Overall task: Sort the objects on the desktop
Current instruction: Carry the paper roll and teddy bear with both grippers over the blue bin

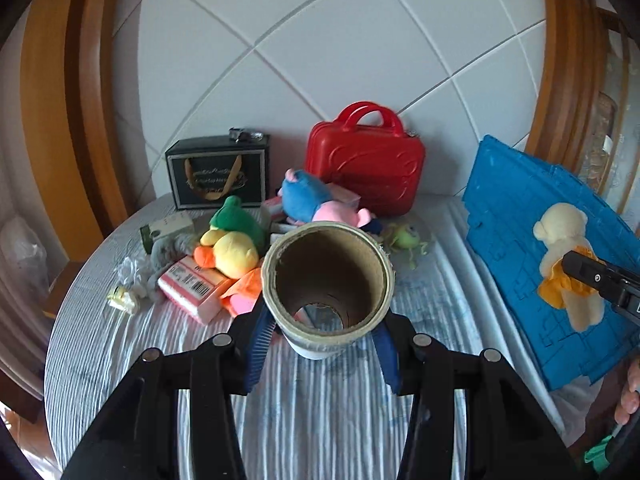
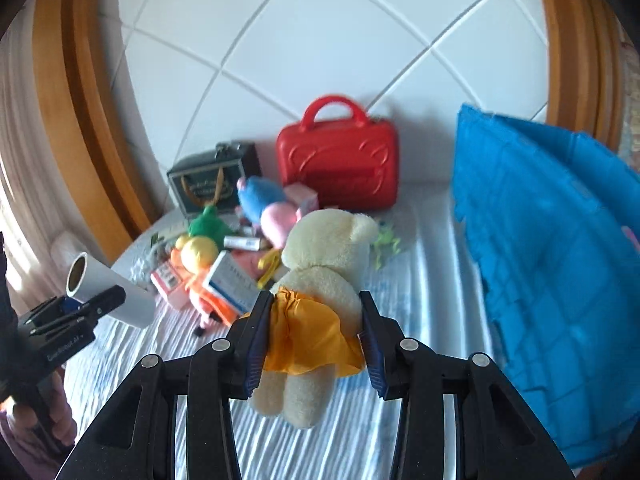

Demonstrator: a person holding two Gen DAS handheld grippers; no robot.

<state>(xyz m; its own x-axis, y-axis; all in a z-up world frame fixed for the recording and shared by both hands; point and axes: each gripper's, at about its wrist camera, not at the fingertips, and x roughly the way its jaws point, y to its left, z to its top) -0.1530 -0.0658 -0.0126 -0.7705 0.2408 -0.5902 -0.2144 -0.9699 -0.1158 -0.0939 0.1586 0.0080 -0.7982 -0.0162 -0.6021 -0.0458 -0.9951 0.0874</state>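
Two tongs are in use, each clamped on one item above the striped bench [image 1: 100, 320]; we see the left tongs [image 1: 326, 330] gripping a white roll with a brown cardboard core [image 1: 328, 284], its open end facing the camera and its rim slightly frayed; the right tongs [image 2: 316, 332] grip a cream plush bear [image 2: 326, 256] at the waist, across its orange skirt, head pointing away and legs hanging below the pads. Beyond both items lies a pile of plush toys and small boxes [image 1: 224, 256]; behind it stand a red case with a handle [image 1: 364, 168] and a dark gift box [image 1: 218, 172]; a blue crate [image 2: 552, 248] stands at the right.
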